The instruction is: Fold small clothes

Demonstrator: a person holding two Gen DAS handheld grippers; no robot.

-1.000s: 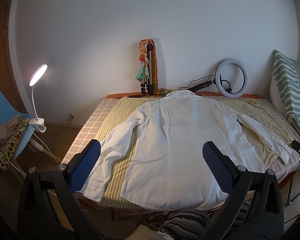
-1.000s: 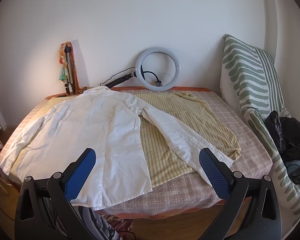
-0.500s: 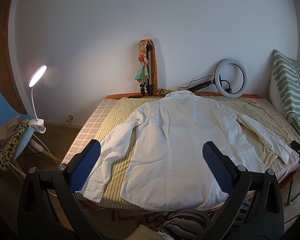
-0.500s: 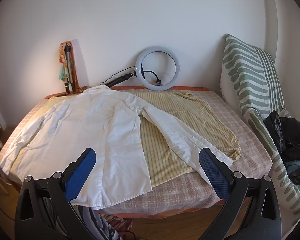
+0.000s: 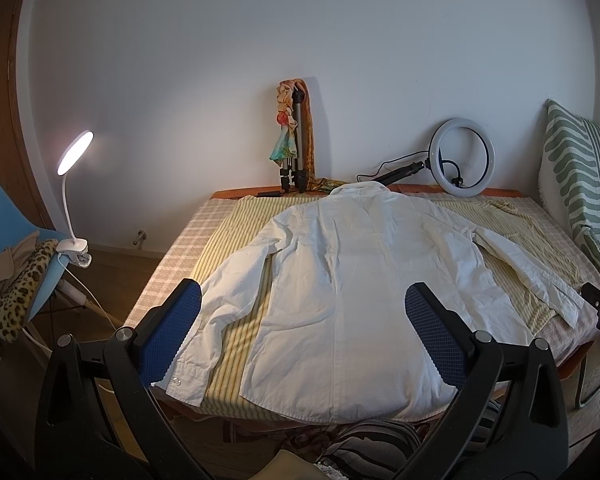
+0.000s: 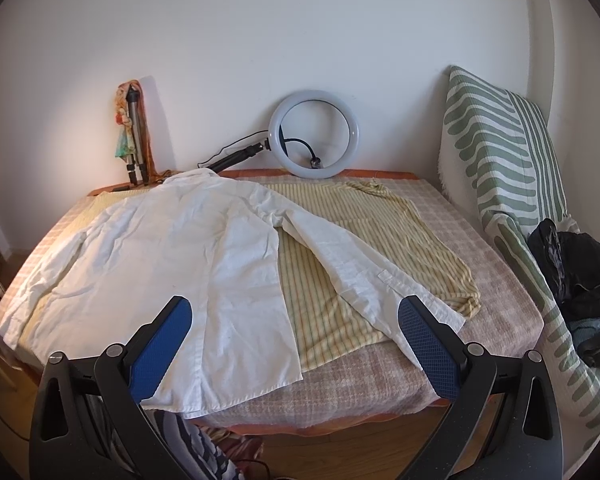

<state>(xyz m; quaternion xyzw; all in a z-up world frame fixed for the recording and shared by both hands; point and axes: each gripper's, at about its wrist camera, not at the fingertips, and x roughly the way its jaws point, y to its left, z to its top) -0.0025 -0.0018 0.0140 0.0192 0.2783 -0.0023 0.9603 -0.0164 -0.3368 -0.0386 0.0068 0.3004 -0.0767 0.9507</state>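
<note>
While both tools hang short of the near edge of the bed with the pink checked cover [image 6: 452, 240], we see almost nothing changed from the frames half a second and a second ago: the views match, with only the slightest drift of the left camera.

The left gripper [image 5: 302, 320] has its blue-padded fingers spread wide and empty, and the right gripper [image 6: 294, 328] stands equally released, nothing between its pads.

The white long-sleeved cotton shirt [image 5: 360, 280] lies flat and unfolded on the bed, collar at the far edge towards the wall, hem at the near edge and slightly overhanging it. We see its sleeves stretched out to both sides: one cuff reaches the bed's near left corner, the other runs diagonally towards the near right side [image 6: 380, 280]. Under the shirt lies a yellow striped garment [image 6: 400, 232], spread on the bed cover and showing mostly on the shirt's right.

At the far edge of the bed, against the wall, a white ring light [image 6: 314, 138] leans, and left of it a folded grey tripod draped with a colourful scarf [image 5: 294, 136] stands upright. A green-and-white striped cushion [image 6: 496, 136] rests along the bed's right side. Left of the bed, a lit white clip-on lamp [image 5: 74, 160] is clamped to a blue chair [image 5: 4, 208].
</note>
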